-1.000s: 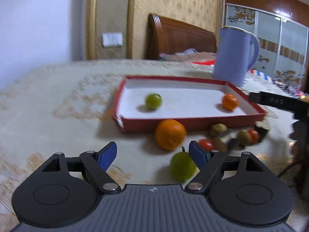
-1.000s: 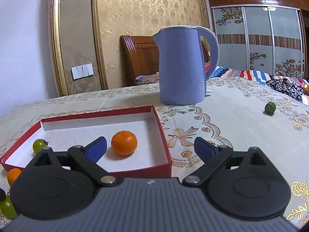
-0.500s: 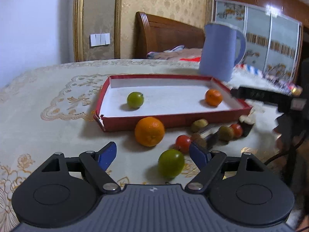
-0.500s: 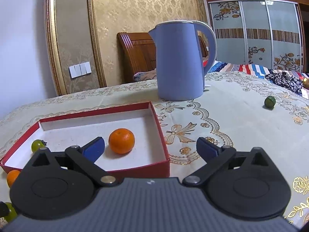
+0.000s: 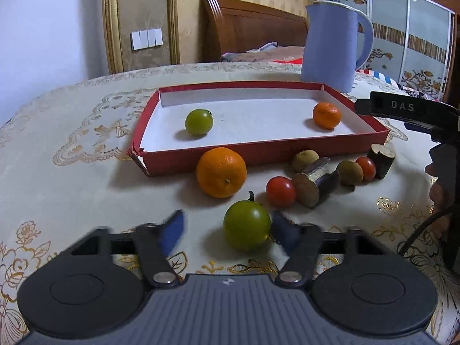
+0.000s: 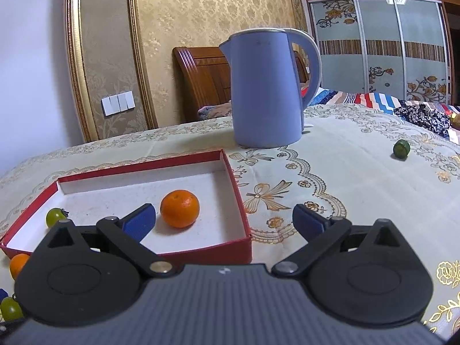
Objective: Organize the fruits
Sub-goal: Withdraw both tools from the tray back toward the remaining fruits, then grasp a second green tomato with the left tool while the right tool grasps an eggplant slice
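Note:
A red box (image 5: 258, 155) with a white inside holds a green fruit (image 5: 199, 121) and a small orange (image 5: 327, 115). In front of it lie a big orange (image 5: 221, 172), red tomatoes (image 5: 280, 191), brown fruits (image 5: 349, 172) and dark cut pieces (image 5: 314, 181). My left gripper (image 5: 227, 230) is open around a green fruit (image 5: 247, 224) on the cloth; its right pad touches the fruit and the fingers are blurred. My right gripper (image 6: 224, 220) is open and empty over the box's right end (image 6: 238, 241), near the small orange (image 6: 180, 208).
A blue kettle (image 6: 267, 89) stands behind the box. A lone green fruit (image 6: 401, 149) lies far right on the embroidered tablecloth (image 6: 330, 189). The right gripper's body (image 5: 408, 112) shows at the right edge of the left wrist view.
My left gripper's fingers have narrowed around the near green fruit and moved closer to it. My right gripper has stayed open and barely moved.

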Tool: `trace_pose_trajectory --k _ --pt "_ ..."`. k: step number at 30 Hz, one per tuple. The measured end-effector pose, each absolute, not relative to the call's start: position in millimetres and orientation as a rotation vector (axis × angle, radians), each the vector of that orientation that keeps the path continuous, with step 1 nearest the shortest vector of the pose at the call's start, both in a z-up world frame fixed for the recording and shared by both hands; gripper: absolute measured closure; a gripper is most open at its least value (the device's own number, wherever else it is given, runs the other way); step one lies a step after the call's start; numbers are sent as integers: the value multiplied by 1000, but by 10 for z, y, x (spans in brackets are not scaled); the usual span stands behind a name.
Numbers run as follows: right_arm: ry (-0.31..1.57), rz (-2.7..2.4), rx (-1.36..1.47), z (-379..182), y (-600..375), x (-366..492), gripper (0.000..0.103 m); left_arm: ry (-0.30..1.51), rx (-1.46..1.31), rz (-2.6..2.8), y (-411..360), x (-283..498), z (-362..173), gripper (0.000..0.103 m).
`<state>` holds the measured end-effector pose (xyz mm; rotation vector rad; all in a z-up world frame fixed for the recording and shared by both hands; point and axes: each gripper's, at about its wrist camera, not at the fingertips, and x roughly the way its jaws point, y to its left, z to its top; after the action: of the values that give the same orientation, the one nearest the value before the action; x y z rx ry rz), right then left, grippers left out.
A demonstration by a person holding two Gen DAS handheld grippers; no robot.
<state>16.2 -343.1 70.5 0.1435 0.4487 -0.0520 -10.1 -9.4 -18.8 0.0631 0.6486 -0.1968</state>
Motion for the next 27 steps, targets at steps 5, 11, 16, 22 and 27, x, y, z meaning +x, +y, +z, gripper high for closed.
trace_pose_trajectory --k 5,11,16,22,27 --pt "444 -53 144 704 -3430 164 2 633 78 -218 -134 -123 -187 71" --pt "398 -62 147 736 -3485 69 4 635 61 -195 -57 -67 -163 71" --pt "474 -46 33 733 -3524 -75 7 635 19 -153 144 30 -168 71" --pt "501 -25 18 755 -3648 -340 7 619 22 -162 166 3 -180 71" --pt "528 59 -133 711 -3496 -476 17 619 8 -169 169 -6 -175 71"
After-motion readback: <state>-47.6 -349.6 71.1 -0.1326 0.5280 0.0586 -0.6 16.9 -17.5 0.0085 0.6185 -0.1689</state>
